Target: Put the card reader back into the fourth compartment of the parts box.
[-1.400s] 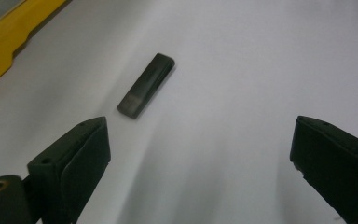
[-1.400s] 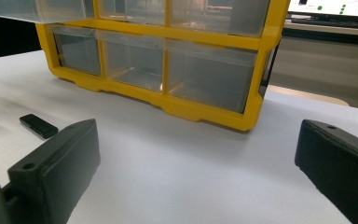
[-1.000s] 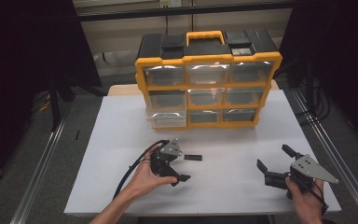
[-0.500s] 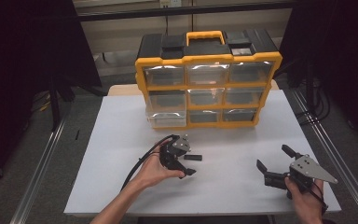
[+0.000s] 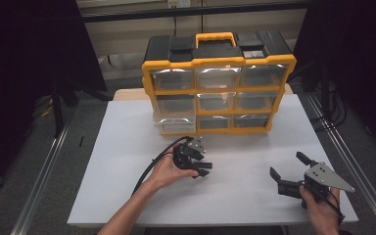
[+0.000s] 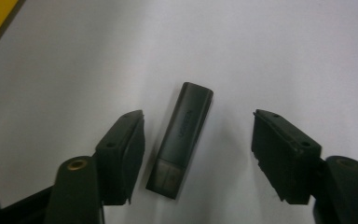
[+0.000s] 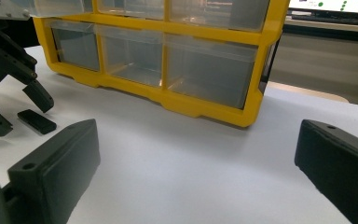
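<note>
Left claw (image 6: pixel 198 154) closing in around the black USB adapter (image 6: pixel 180 140) on the counter (image 5: pixel 127 161), pads not touching it; right claw (image 5: pixel 287 169) wide, holding nothing.

A lab or workshop — a yellow parts organizer (image 5: pixel 219 83) on a white table (image 5: pixel 117 147), dark curtains around.

Readable text, just one bit

The small dark adapter stick (image 6: pixel 182 140) has a faint brand printed lengthwise, looks like "UGREEN". Can't read anything else anywhere.
</note>
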Demonstrator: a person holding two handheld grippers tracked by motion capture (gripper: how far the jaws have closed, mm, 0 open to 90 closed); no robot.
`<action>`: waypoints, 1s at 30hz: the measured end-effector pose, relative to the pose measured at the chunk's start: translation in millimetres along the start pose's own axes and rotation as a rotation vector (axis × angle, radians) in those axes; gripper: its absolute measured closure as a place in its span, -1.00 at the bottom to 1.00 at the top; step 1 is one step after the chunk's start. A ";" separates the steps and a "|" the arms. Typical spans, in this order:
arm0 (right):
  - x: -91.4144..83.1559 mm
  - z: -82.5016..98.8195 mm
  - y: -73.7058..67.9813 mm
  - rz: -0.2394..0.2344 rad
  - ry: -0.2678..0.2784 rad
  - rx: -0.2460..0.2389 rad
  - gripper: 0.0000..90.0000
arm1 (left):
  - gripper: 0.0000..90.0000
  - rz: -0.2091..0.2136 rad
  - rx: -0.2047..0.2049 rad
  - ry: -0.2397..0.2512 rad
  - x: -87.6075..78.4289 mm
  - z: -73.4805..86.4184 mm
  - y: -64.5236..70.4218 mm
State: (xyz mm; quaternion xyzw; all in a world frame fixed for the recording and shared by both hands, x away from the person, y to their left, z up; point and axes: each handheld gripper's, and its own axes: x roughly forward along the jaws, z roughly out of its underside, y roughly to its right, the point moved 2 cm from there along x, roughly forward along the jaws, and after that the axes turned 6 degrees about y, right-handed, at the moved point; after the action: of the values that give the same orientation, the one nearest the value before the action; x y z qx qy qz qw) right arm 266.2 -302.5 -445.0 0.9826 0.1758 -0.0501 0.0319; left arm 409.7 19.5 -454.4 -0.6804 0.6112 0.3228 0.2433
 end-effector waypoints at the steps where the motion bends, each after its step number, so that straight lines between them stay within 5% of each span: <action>1: 0.0 0.0 0.0 0.000 0.000 0.000 -1.00 | -0.18 0.007 0.002 -0.007 0.4 0.1 -0.3; 21: 0.2 0.8 0.2 -0.002 -0.005 0.000 -1.00 | 0.36 -0.006 -0.029 -0.045 -2.9 1.9 -2.1; 30: 1.1 1.0 0.2 0.000 -0.006 -0.005 -1.00 | 0.48 0.013 -0.004 -0.084 -2.4 -1.9 -1.8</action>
State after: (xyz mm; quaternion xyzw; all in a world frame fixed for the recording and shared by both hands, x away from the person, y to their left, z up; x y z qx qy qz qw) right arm 267.3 -302.4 -446.1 0.9824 0.1760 -0.0525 0.0347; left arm 411.6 20.0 -451.5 -0.6628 0.6042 0.3538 0.2654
